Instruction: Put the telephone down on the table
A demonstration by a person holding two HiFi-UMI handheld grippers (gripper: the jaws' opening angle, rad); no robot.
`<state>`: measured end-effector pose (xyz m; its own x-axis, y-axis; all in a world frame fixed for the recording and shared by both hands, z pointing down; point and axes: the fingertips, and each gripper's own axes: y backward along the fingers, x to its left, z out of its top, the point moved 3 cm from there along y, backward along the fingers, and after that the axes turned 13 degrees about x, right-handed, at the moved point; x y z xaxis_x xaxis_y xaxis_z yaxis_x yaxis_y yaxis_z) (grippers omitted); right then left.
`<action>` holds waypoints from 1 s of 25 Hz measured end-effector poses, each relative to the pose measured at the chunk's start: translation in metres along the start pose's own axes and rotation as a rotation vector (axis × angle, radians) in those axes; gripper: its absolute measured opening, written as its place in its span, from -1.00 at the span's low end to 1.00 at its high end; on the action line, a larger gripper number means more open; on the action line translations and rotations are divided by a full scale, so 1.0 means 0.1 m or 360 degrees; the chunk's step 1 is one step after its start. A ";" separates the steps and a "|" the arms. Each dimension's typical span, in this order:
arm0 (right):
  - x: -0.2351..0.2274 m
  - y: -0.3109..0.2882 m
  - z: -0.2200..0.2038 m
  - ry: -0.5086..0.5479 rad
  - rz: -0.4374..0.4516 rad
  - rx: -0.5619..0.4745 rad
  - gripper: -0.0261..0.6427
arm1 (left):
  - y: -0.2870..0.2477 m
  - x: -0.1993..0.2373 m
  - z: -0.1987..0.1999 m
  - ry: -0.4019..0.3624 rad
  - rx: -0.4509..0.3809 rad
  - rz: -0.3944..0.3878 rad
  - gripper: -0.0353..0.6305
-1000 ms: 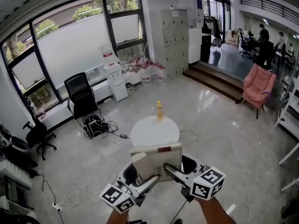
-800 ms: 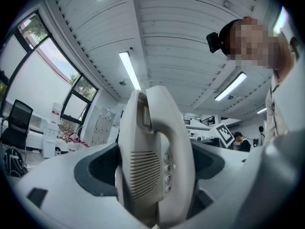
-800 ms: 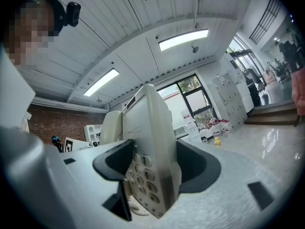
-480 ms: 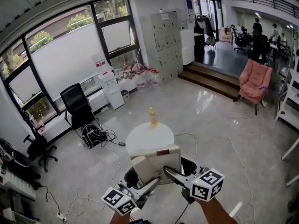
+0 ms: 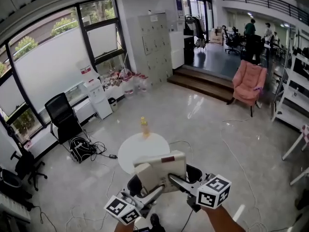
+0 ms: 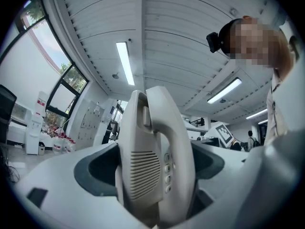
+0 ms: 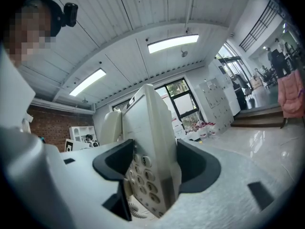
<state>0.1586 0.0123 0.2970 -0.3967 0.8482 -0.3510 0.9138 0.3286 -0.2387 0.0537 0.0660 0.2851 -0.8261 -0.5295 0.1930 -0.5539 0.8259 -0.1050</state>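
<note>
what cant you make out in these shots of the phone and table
Head view: the telephone covers the near edge of the round table, so its height above the table is unclear.
Head view: the label on the yellow bottle is too small to read.
Left gripper view and right gripper view: the telephone fills the middle and the table is out of frame.

Office hall. A glossy grey floor (image 5: pixel 207 124) spreads between tall black-framed windows (image 5: pixel 46 66) (the large panes frosted) and grey lockers (image 5: pixel 155 45). A black office chair (image 5: pixel 62 116) stands near the windows, a pink armchair (image 5: pixel 248 81) stands beside dark steps (image 5: pixel 203 83), and a round white table (image 5: pixel 129 151) sits mid-floor. Strip lights (image 7: pixel 172 43) line the white panelled ceiling (image 6: pixel 181 27).
</note>
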 end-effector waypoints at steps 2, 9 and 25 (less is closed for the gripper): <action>-0.10 -0.13 0.07 -0.0003 -0.0046 -0.0012 -0.11 | -0.09 0.19 0.03 -0.0001 -0.0004 -0.0053 0.35; -0.39 -0.78 0.34 -0.0054 -0.0164 -0.0042 -0.11 | -0.35 1.00 0.21 -0.0016 0.0018 -0.0192 0.35; -0.84 -1.69 0.77 -0.0139 -0.0354 -0.0104 -0.11 | -0.76 2.15 0.52 -0.0022 0.0060 -0.0419 0.35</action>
<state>0.0305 -0.1465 0.2968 -0.5922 0.7137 -0.3740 0.8057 0.5319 -0.2607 -0.0874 -0.1205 0.2838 -0.6543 -0.7279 0.2051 -0.7531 0.6519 -0.0890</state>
